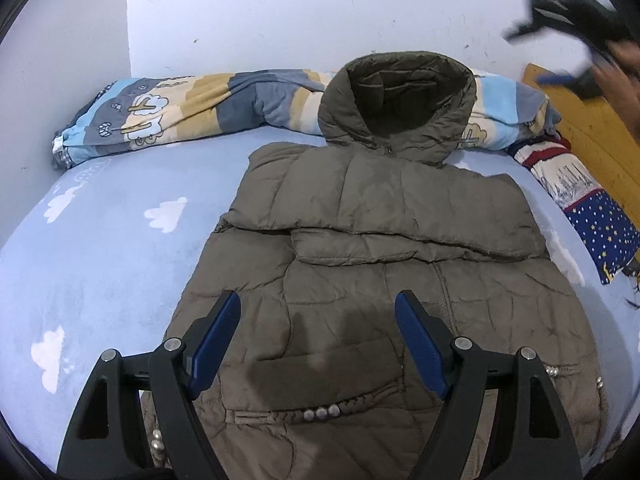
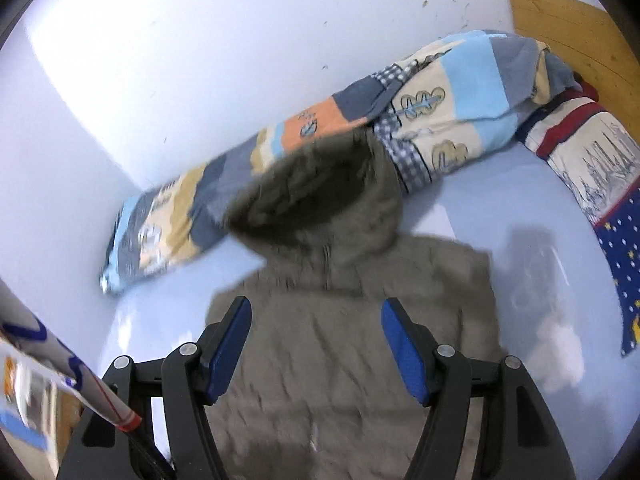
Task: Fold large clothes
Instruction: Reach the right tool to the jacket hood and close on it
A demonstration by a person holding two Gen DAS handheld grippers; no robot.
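Lying spread across the pale blue bed (image 1: 100, 248), the olive padded jacket (image 1: 380, 240) fills the middle of the left wrist view, its hood (image 1: 400, 96) propped at the top against the rolled patchwork quilt (image 1: 180, 108) that runs along the white wall (image 1: 320, 8). Both sleeves are folded in across the chest, one lying over the other as a band through the centre of the frame.

The left gripper (image 1: 318, 312) hangs over the lower half of the jacket at the bottom of the frame, tilted downward, its blue-padded fingers (image 1: 216, 332) standing apart with nothing between them and only cloth below.

The right gripper (image 2: 316, 320) shows in its own view with the fingers likewise spread and empty, angled down at the jacket's upper chest and hood; this picture is smeared by motion. In the left wrist view it appears as a dark blur (image 1: 568, 12) at the upper right corner, well above the bed, with the person's hand (image 1: 624, 80) behind it.

A star-patterned pillow (image 1: 600, 224) lies at the right edge, beside the wooden headboard (image 1: 580, 120).
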